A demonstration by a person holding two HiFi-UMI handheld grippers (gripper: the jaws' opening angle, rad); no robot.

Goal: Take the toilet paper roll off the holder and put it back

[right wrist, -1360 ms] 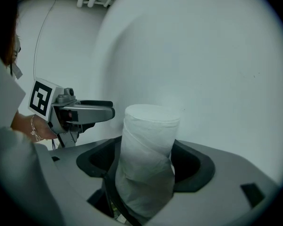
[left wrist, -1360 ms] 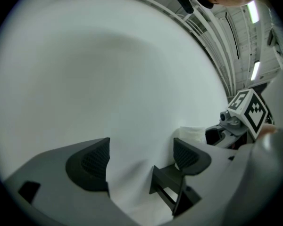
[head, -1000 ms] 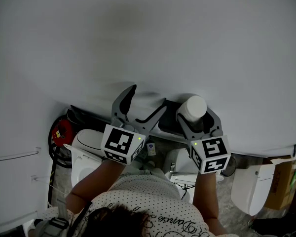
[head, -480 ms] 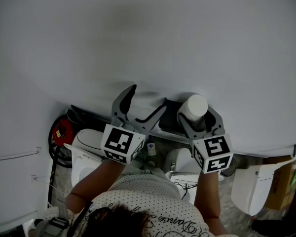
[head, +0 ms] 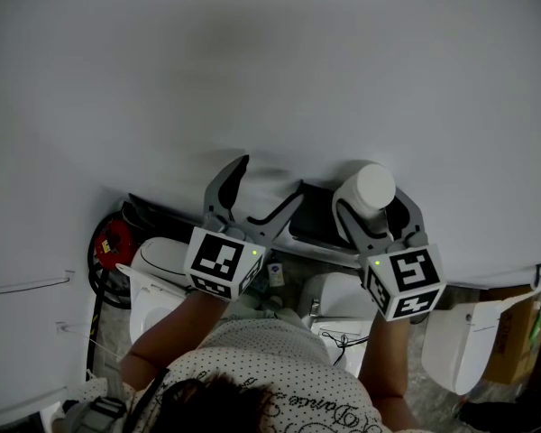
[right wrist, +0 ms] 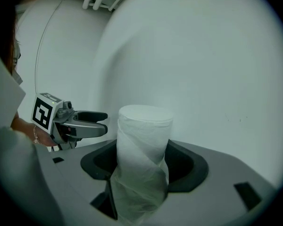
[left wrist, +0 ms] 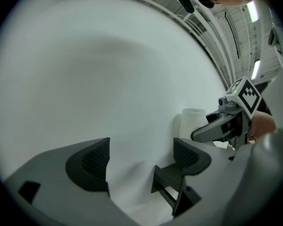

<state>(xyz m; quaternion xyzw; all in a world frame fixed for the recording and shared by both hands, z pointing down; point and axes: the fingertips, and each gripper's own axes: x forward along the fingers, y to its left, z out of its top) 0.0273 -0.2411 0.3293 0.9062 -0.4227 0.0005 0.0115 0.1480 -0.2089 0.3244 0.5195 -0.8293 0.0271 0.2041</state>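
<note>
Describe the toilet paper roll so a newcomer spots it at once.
Start at the big pale wall filling the head view, then drop to the right gripper. The toilet paper roll stands clamped between its jaws: a white cylinder, while the left gripper beside it holds nothing.

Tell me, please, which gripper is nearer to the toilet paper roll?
Right. The right gripper clamps the roll between its jaws; the left gripper is open and empty, off to the roll's left.
</note>
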